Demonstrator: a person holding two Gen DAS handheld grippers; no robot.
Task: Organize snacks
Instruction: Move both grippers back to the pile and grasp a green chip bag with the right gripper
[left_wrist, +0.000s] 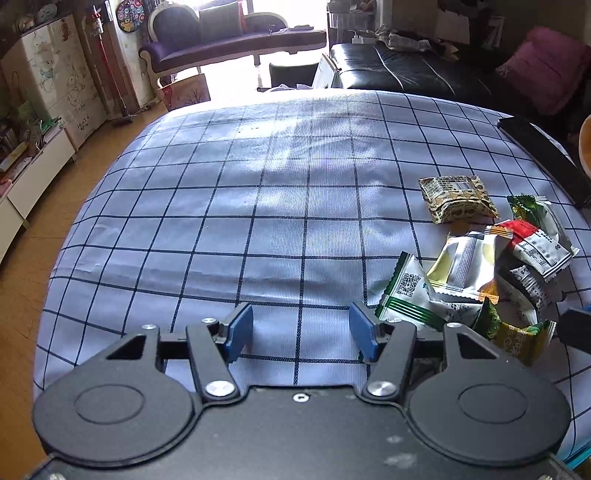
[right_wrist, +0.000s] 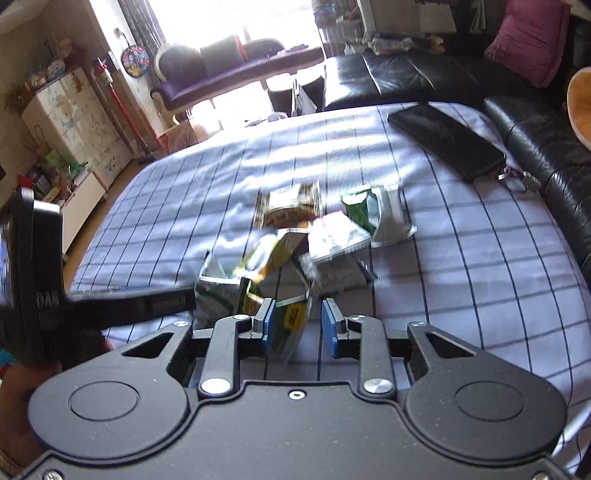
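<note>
My left gripper (left_wrist: 301, 328) hangs over the checked tablecloth (left_wrist: 258, 206) with its blue pads well apart and nothing between them. Just off its right finger lies a white-and-green packet (left_wrist: 406, 295), the nearest edge of the snack pile (left_wrist: 491, 266); a brown patterned packet (left_wrist: 456, 199) sits farther out, a little apart from the rest.

My right gripper (right_wrist: 297, 325) has its fingers (right_wrist: 267, 325) parted too, and a green-and-yellow packet (right_wrist: 291, 325) stands in the gap, against the left pad; the right pad looks clear of it, so I see no clamp. The view is blurred, so I cannot tell more than that. Straight ahead the remaining packets crowd together, touching and overlapping. To my left the other gripper's black body (right_wrist: 40, 280) and arm reach across toward the pile's near corner. Beyond the pile, far right, a flat black case (right_wrist: 447, 142) lies on the cloth near the black sofa (right_wrist: 535, 125).
</note>
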